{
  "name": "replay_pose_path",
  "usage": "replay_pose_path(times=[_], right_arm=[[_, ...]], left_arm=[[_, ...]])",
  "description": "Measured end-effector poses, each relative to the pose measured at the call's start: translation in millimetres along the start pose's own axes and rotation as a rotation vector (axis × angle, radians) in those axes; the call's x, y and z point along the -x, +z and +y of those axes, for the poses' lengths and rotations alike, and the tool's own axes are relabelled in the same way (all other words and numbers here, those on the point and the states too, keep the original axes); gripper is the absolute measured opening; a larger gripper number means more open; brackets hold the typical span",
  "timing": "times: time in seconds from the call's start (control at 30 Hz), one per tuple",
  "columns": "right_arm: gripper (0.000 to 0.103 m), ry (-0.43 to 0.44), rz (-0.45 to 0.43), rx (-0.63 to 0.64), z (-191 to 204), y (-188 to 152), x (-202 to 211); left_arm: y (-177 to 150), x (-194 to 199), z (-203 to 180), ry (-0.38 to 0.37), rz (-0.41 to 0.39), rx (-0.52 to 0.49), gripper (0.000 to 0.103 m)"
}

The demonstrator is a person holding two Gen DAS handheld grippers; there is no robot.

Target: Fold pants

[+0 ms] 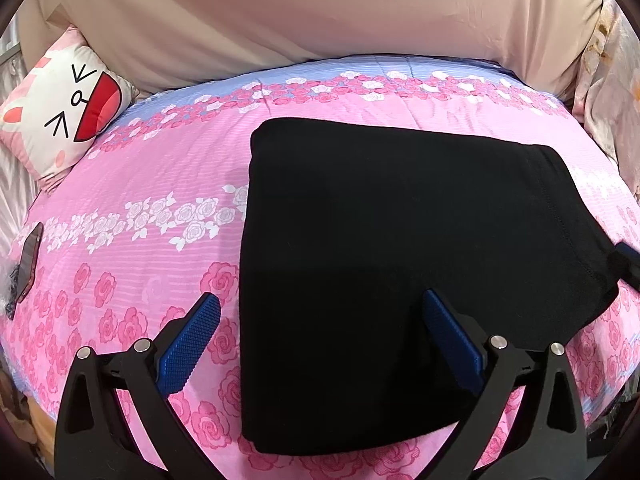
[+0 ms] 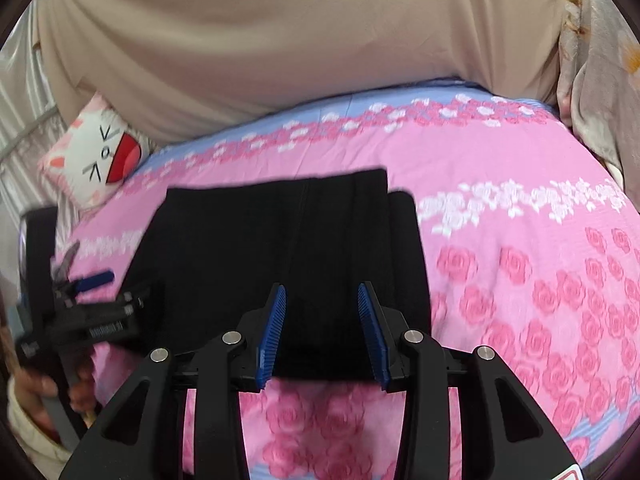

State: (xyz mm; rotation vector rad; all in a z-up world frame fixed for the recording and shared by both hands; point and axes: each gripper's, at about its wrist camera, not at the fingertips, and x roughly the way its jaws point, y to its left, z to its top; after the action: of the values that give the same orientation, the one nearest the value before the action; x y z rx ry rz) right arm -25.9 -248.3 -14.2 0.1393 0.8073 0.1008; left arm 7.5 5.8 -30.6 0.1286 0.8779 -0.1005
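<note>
I see the black pants [image 1: 384, 240] folded flat on the pink rose bedspread [image 1: 132, 248], right of the cat pillow [image 1: 66, 108]. My left gripper [image 1: 320, 316] has jaws spread, straddling their left edge; my right gripper [image 2: 322, 304] has jaws parted over their near edge, gripping nothing.

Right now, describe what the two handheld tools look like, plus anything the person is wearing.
Both look alike. The left tool and the right tool have glossy black plastic arms with triangular cut-outs, round silver pivot bolts, and blue ribbed pads on the fingers. In the right wrist view, the left tool's black body carries small white lettering, too blurred to read. A cream sleeve shows at the wrist.
</note>
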Motion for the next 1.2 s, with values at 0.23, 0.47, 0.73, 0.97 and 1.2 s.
replay_pose_path(times=[0.23,0.47,0.73,0.97,1.2], right_arm=[[0.041,-0.017,-0.02,-0.012,-9.8,-7.6,5.2],[0.045,-0.044,-0.05,-0.071,-31.5,-14.2,27.6],[0.045,0.025,-0.041,-0.134,-43.4,-17.9,29.7],[0.046,0.086,-0.001,-0.098,-27.6,-16.1,13.6],[0.051,0.09,0.026,-0.091,-19.7,-17.0,-2.7]], left_arm=[[-4.5,12.5,-6.5,0.02,-0.013,-0.015,0.098],[-9.7,21.9,-6.7,0.029,-0.018,-0.022,0.098],[-13.2,25.1,-14.2,0.032,-0.014,-0.034,0.098],[-15.0,25.2,-16.1,0.042,-0.011,-0.046,0.098],[-15.4,20.2,-10.8,0.044,-0.001,-0.032,0.098]])
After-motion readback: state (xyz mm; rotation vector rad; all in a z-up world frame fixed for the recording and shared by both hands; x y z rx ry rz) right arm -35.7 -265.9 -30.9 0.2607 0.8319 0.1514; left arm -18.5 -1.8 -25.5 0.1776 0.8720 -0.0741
